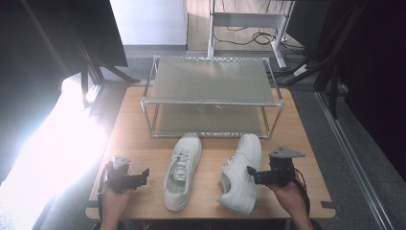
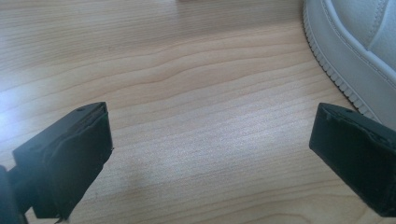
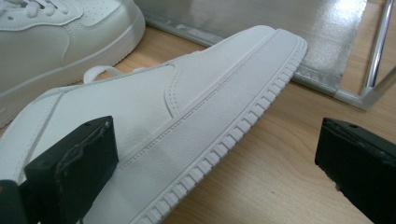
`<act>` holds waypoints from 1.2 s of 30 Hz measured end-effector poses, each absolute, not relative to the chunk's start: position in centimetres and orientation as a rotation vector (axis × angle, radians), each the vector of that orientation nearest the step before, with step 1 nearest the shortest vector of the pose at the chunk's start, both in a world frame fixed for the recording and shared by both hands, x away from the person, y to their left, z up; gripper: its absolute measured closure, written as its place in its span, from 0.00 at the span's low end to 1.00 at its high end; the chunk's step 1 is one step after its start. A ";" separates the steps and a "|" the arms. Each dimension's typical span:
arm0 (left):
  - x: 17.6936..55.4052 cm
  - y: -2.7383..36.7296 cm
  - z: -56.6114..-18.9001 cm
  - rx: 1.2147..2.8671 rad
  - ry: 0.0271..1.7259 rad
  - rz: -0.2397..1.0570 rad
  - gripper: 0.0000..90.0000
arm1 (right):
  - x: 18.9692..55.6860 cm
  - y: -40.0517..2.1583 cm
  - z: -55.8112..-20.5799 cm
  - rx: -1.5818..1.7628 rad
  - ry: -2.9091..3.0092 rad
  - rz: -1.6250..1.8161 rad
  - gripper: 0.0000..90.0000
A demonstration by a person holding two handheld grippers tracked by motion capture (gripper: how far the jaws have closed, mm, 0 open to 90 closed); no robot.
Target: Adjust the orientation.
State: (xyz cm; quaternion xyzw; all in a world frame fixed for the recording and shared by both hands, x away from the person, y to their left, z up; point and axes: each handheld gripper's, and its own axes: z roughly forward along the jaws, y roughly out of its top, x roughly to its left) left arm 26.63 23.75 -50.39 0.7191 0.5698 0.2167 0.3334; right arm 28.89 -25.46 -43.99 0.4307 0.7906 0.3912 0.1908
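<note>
— High view first. What is logged?

— Tabletop [image 1: 143, 129] of light wood carries a two-tier metal rack [image 1: 210, 93] at the far side. In front of it lie two white shoes: the left shoe [image 1: 182, 170] upright with laces showing, the right shoe [image 1: 242, 172] tipped onto its side. The left hand-held gripper [image 1: 143, 176] rests near the front edge, to the left of the left shoe and apart from it. The right hand-held gripper [image 1: 250, 173] sits at the right shoe's side, its tips at the shoe.

— Left gripper view?

— The left hand-held gripper [image 2: 210, 149] has its jaws spread wide with bare tabletop [image 2: 187, 70] between them. The ribbed sole edge of the left shoe [image 2: 355, 42] shows at the upper right, just beyond the right-hand jaw; contact cannot be told.

— Right gripper view?

— The right hand-held gripper [image 3: 215, 163] is spread wide and holds nothing. The right shoe [image 3: 163, 107] lies on its side, its sole partly between the jaws, the left-hand jaw in front of its upper. The left shoe [image 3: 60, 42] stands behind it, and the rack [image 3: 299, 28] beyond, the right shoe's toe at its lower shelf.
</note>
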 end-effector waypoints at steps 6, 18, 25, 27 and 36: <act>26.6 23.9 -50.3 1.873 1.491 0.566 0.00 | 28.7 -26.2 -43.8 1.233 2.217 1.083 0.00; 26.6 23.9 -50.4 1.880 1.497 0.568 0.00 | 28.5 -28.1 -43.9 1.291 2.221 1.068 0.00; 26.6 23.9 -50.4 1.879 1.496 0.569 0.00 | 28.4 -28.6 -44.0 1.308 2.218 1.063 0.00; 26.6 23.9 -50.4 1.878 1.497 0.569 0.00 | 28.3 -29.1 -44.1 1.322 2.222 1.047 0.00; 26.7 23.6 -50.5 1.890 1.490 0.565 0.00 | 27.7 -31.5 -45.2 1.391 2.198 1.030 0.00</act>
